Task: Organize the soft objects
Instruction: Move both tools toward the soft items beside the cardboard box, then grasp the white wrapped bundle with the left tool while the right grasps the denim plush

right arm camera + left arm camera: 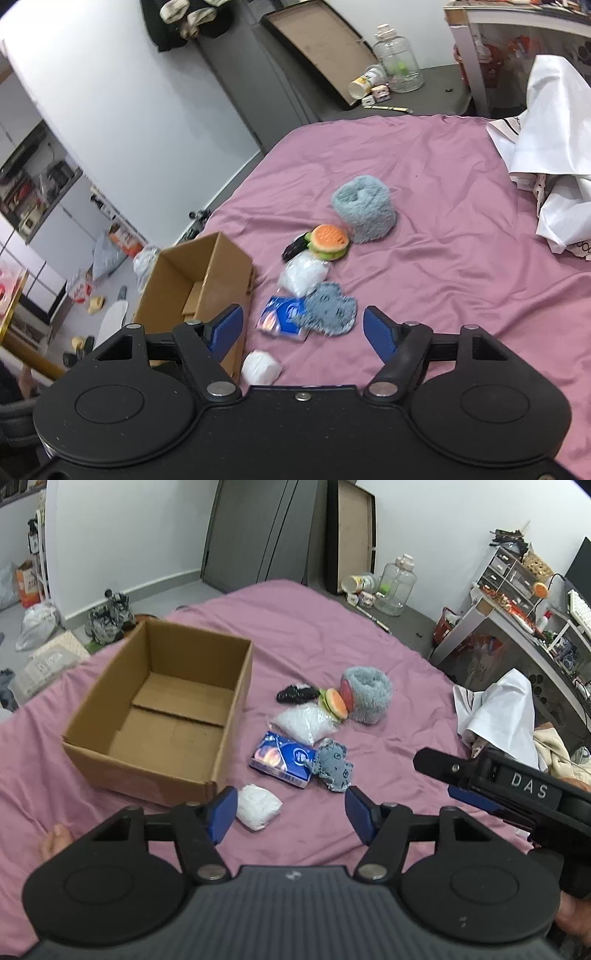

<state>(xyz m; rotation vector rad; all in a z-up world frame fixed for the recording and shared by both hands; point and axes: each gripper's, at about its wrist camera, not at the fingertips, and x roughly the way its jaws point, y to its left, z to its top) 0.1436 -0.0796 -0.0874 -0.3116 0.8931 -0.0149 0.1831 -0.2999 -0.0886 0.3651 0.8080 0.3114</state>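
An open empty cardboard box (162, 716) (199, 284) sits on the pink bed. Right of it lie soft objects: a grey furry roll (367, 694) (364, 208), a burger plush (334, 703) (330, 242), a black item (295, 693), a clear bag of white filling (304, 723) (303, 277), a blue tissue pack (282, 758) (280, 317), a grey-blue cloth (332, 764) (328, 306) and a white wad (258, 806) (260, 367). My left gripper (291, 812) is open and empty, hovering near the white wad. My right gripper (303, 332) is open and empty above the cloth; its body also shows in the left wrist view (517, 786).
White clothing (498, 716) (546, 147) is piled at the bed's right edge. Beyond the bed are a water jug (397, 583) (399, 62), a cluttered desk (517, 620), shoes (109, 618) and bags on the floor.
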